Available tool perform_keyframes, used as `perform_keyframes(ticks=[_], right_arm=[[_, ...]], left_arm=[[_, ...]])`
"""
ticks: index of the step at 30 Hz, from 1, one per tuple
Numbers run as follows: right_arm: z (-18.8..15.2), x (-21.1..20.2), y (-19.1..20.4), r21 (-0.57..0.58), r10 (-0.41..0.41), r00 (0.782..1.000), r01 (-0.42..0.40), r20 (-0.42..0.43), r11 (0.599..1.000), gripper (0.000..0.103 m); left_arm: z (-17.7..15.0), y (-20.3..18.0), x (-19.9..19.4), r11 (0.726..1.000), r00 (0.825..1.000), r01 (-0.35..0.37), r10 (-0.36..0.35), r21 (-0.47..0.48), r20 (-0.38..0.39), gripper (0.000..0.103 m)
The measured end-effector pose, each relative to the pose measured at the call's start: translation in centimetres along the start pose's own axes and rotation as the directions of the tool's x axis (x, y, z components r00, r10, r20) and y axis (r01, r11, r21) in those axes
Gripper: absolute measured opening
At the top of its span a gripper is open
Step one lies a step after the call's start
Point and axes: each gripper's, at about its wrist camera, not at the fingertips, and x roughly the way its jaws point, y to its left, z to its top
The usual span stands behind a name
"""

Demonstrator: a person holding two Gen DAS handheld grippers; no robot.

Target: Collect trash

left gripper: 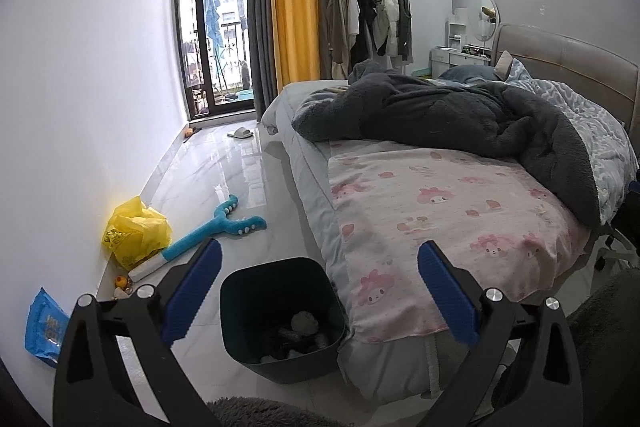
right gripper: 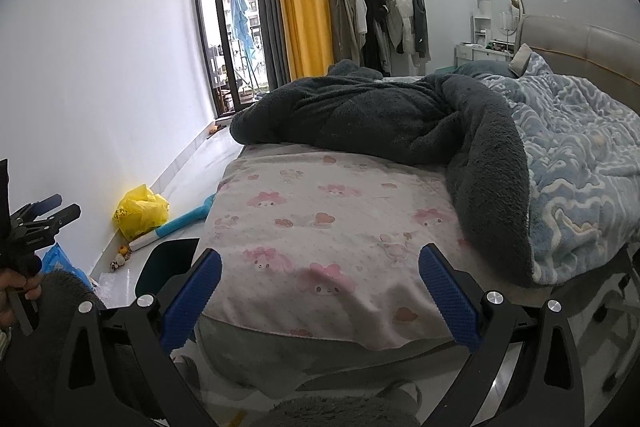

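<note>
A: Where is the trash?
B: Crumpled pieces lie in the bin [left gripper: 280, 315] on the floor [left gripper: 224, 179], at the bed's [left gripper: 440, 211] foot corner.
A: And the grippers?
B: Left gripper [left gripper: 319, 291] and right gripper [right gripper: 320, 293]: jaws apart, empty.

Both wrist views face the balcony door from the bed's [left gripper: 440, 211] foot, sharing the bed [right gripper: 340, 219].

Bare floor [left gripper: 224, 167] runs open between the wall and the bed [left gripper: 440, 211]. The dark bin [left gripper: 280, 315] stands hard against the bed's corner; a yellow bag [left gripper: 136, 231], blue toy [left gripper: 216, 227] and blue packet [left gripper: 44, 327] crowd the wall side.
</note>
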Motion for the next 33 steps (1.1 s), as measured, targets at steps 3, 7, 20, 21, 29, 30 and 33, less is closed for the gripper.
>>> perform_keyframes(ticks=[3,7,20,21,29,30,33], right_arm=[[0.0,0.0,0.0,0.001,0.001,1.000,-0.001,0.000,1.000,0.100],[0.1,0.0,0.0,0.000,0.001,1.000,-0.001,0.001,1.000,0.100],[0.1,-0.4,1.2,-0.016,-0.007,1.000,0.007,-0.002,1.000,0.100],[0.1,-0.4,1.2,-0.016,-0.008,1.000,0.008,-0.002,1.000,0.100],[0.1,-0.5,1.4,-0.017,-0.010,1.000,0.010,-0.002,1.000,0.100],[0.0,-0.5,1.4,-0.015,-0.010,1.000,0.010,-0.002,1.000,0.100],[0.0,-0.5,1.4,-0.016,-0.009,1.000,0.009,-0.002,1.000,0.100]], left_arm=[[0.0,0.1,0.0,1.000,1.000,-0.002,0.002,0.000,-0.001,0.100],[0.0,-0.3,0.3,1.000,1.000,-0.008,0.008,-0.010,-0.014,0.100],[-0.1,-0.3,0.3,1.000,1.000,-0.008,0.008,-0.021,-0.014,0.100],[-0.1,-0.2,0.3,1.000,1.000,-0.008,0.008,-0.020,-0.014,0.100],[-0.1,-0.2,0.3,1.000,1.000,-0.008,0.007,-0.019,-0.013,0.100],[-0.1,-0.2,0.3,1.000,1.000,-0.008,0.008,-0.019,-0.013,0.100],[-0.1,-0.2,0.3,1.000,1.000,-0.009,0.008,-0.018,-0.014,0.100]])
